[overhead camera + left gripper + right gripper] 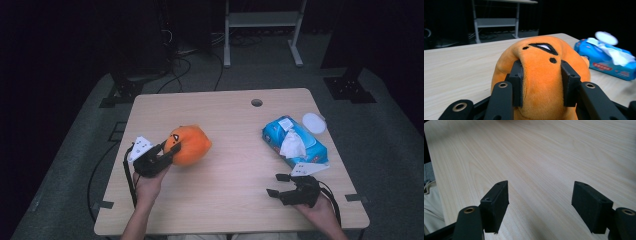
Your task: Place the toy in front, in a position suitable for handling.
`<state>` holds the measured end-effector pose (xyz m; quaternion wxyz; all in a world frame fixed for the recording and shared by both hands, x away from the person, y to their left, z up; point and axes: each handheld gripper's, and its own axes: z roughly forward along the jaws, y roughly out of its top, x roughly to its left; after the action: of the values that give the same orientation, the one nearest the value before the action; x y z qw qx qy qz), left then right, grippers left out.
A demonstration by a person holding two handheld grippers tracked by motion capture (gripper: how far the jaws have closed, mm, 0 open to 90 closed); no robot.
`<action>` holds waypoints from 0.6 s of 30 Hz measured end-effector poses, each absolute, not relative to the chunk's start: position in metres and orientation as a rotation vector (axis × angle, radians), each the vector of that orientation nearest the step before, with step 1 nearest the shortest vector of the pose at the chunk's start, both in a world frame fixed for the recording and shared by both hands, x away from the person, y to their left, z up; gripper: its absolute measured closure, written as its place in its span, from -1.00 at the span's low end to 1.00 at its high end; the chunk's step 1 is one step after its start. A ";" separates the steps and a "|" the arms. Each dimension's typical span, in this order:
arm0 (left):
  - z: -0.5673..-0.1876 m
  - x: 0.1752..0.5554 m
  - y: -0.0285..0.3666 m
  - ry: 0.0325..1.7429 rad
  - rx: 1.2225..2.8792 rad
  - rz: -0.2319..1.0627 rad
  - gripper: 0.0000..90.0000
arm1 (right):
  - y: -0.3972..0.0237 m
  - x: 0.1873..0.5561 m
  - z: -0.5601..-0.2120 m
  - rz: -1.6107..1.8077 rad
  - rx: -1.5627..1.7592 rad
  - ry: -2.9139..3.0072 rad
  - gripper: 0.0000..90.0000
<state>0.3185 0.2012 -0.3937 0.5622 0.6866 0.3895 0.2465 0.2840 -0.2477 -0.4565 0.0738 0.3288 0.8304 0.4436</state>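
- My left gripper is clamped on the orange plush toy; in the left gripper view both pads dent its fur, so the grip looks firm.
- Toy sits at the left-middle of the surface, face patch toward me. Can't tell whether it's clear of the wood or touching it.
- Step in hand, as I read it: pick-up of the toy, grasp done, lift starting.
- Next move: raise it straight and keep the squeeze; soft body could slip or sag out.
- Blue tissue pack lies well apart on the right, white lid just beyond it.
- My right gripper rests near the front right edge, jaws wide, nothing between them, bare wood ahead.
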 end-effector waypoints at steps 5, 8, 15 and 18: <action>-0.394 0.315 0.189 0.873 1.638 0.570 0.38 | -0.248 0.284 -0.456 1.331 0.988 2.489 -0.36; -0.397 0.313 0.180 0.849 1.669 0.549 0.38 | -0.248 0.285 -0.457 1.320 0.997 2.486 -0.36; -0.402 0.311 0.162 0.792 1.712 0.508 0.38 | -0.253 0.285 -0.453 1.342 1.008 2.457 -0.36; -0.401 0.311 0.153 0.768 1.734 0.499 0.38 | -0.257 0.285 -0.451 1.347 1.012 2.446 -0.36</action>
<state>0.3108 0.1533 -0.4010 0.5566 0.7346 0.3253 0.2115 0.2853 -0.2567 -0.4513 0.0857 0.3395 0.8204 0.4520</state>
